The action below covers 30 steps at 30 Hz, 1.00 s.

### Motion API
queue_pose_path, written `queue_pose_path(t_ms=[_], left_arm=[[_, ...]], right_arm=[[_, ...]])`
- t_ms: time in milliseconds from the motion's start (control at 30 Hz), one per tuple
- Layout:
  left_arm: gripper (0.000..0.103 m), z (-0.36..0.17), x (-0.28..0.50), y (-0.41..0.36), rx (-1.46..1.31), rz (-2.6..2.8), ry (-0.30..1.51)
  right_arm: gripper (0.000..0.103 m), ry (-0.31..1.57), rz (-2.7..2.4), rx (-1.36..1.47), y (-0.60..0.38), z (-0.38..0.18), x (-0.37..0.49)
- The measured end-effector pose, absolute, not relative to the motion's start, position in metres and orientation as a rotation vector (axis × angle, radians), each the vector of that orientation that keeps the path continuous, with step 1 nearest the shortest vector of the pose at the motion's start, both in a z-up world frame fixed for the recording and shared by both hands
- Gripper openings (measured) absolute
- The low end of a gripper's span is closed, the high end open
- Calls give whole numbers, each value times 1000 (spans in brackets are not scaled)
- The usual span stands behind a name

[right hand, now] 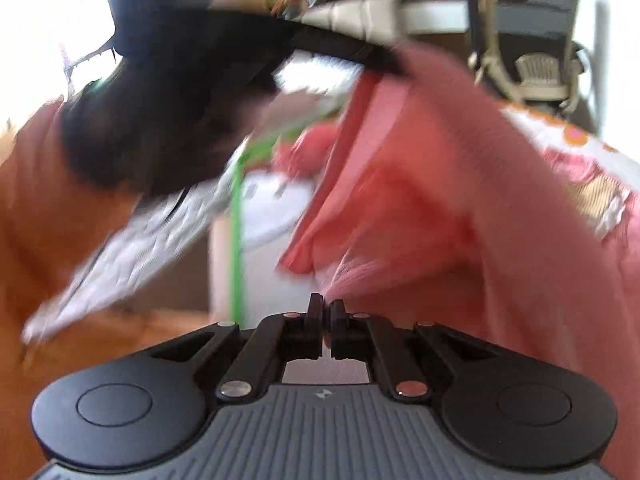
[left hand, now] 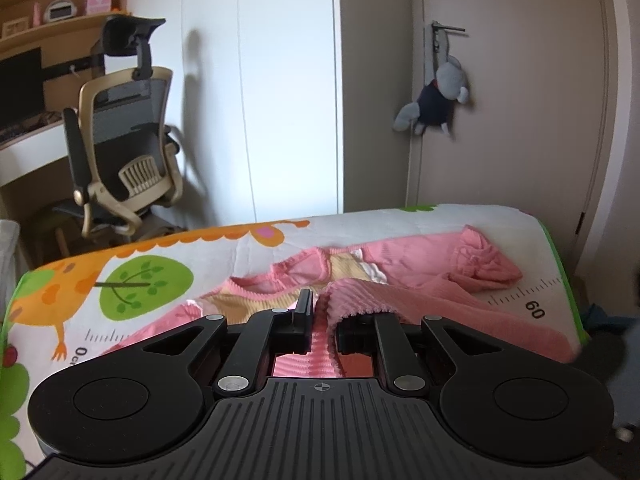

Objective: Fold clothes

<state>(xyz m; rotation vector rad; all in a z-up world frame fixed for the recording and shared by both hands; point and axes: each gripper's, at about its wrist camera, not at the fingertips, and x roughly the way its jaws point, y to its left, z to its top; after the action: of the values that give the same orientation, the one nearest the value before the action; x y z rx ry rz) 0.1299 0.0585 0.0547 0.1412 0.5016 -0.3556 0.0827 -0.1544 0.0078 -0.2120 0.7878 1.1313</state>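
A pink ribbed garment (left hand: 420, 276) lies spread across a cartoon-printed mat (left hand: 132, 280), filling the middle and right of the left wrist view. Cream-yellow panels with white trim show near its centre, and a bunched pink sleeve sits toward the right edge, just above the printed ruler marks and the number 60.

At the bottom centre of that view, the left gripper (left hand: 324, 316) has a ribbed edge of the garment draped over its right-hand finger and hanging into the gap between the two. The fingers stand a little apart with the cloth between them, but I cannot tell whether they actually pinch it.

In the right wrist view, which is badly blurred, the right gripper (right hand: 326, 316) has its fingers pressed nearly together on a lifted fold of the same pink garment (right hand: 440, 208), which rises up and away to the right.

A mesh-backed office chair (left hand: 124, 148) stands at the left of the left wrist view. A grey stuffed toy (left hand: 436, 100) hangs from a door handle at upper right.
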Motion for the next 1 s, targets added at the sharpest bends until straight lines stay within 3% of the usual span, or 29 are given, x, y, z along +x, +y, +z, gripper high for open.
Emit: queue_pose_path(t_ms=[100, 167, 300, 367, 533, 600, 633, 667, 1000], left_arm=[[13, 54, 128, 56, 147, -362, 504], [13, 54, 127, 55, 150, -365, 506], [14, 54, 127, 55, 150, -363, 508], [14, 53, 127, 56, 148, -362, 510], [16, 52, 126, 58, 143, -363, 519], [17, 52, 126, 60, 139, -361, 524], [17, 51, 126, 60, 139, -359, 526], [17, 51, 126, 60, 139, -357, 527], [17, 47, 98, 66, 154, -379, 537]], right_arm=[[5, 821, 1166, -293, -159, 3, 67], [14, 806, 1155, -320, -161, 4, 63], [21, 664, 972, -397, -158, 3, 68], [33, 620, 900, -439, -152, -4, 75], [42, 699, 882, -361, -156, -25, 111], [31, 726, 874, -307, -165, -24, 118], [15, 725, 855, -300, -168, -24, 119], [6, 720, 840, -299, -171, -23, 119], [4, 635, 1183, -348, -193, 20, 40]])
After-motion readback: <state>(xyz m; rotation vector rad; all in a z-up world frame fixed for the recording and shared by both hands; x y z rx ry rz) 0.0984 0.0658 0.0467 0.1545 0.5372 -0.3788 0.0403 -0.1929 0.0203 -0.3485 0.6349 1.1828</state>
